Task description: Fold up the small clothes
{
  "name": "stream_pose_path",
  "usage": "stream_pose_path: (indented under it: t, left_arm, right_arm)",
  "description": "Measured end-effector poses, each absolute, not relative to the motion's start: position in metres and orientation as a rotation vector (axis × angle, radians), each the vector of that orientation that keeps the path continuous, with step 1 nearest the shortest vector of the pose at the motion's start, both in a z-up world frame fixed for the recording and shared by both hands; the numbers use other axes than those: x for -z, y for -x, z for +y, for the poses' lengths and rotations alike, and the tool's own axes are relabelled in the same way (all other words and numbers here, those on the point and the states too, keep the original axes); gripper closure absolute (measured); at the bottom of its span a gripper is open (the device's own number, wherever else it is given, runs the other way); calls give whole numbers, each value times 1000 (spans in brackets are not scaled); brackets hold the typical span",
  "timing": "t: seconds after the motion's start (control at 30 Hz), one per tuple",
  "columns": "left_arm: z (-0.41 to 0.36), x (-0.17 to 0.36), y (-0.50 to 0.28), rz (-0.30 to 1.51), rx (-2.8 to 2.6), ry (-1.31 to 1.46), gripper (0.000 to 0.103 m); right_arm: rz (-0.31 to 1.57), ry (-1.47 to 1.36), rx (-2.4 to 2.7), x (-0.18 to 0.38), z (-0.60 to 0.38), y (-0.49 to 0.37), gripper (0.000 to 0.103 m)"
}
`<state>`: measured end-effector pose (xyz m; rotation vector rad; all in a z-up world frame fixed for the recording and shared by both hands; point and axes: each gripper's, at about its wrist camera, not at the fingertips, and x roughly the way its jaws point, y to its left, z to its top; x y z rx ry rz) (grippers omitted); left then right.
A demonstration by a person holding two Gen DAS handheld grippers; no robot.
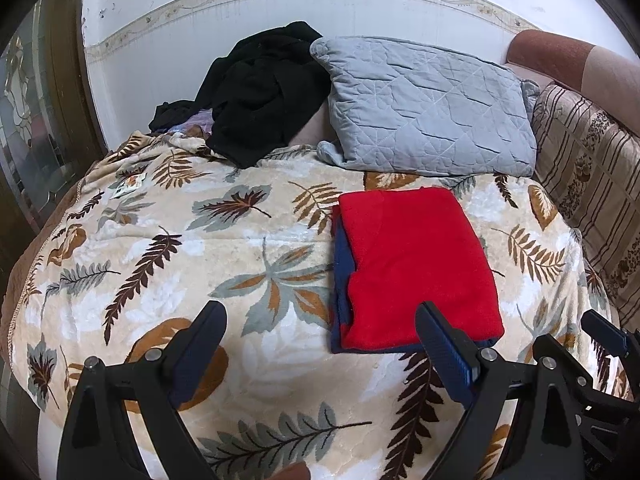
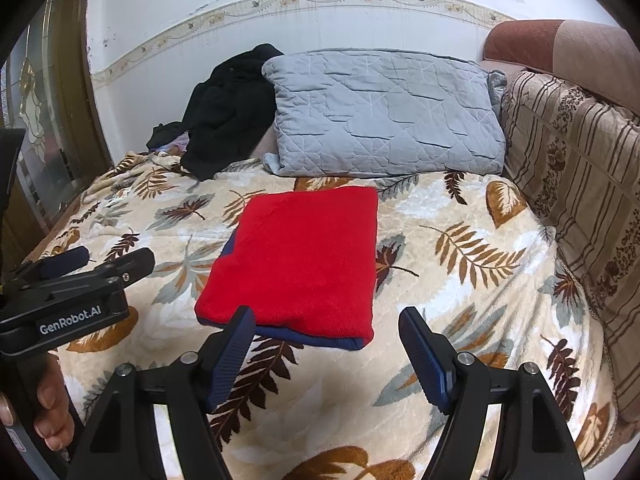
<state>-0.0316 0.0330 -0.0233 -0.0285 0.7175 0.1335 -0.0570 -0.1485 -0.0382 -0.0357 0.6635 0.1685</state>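
Note:
A folded red garment lies flat on a folded dark blue one, whose edge shows along the left and near sides. Both rest on the leaf-patterned blanket. My left gripper is open just before the pile's near left corner, nothing between its fingers. My right gripper is open too, hovering over the pile's near edge without touching it. The left gripper's body shows at the left of the right wrist view, with a hand below it.
A grey quilted pillow and a heap of black clothes lie at the back against the white wall. A striped cushion lines the right side. A door with patterned glass stands left.

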Motion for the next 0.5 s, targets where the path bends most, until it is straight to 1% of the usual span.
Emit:
stream_pose_path:
  t: [0.5]
  left_arm:
    - [28, 28, 15, 725, -90, 50, 8]
  right_arm:
    - [665, 53, -148, 37, -149, 44, 25]
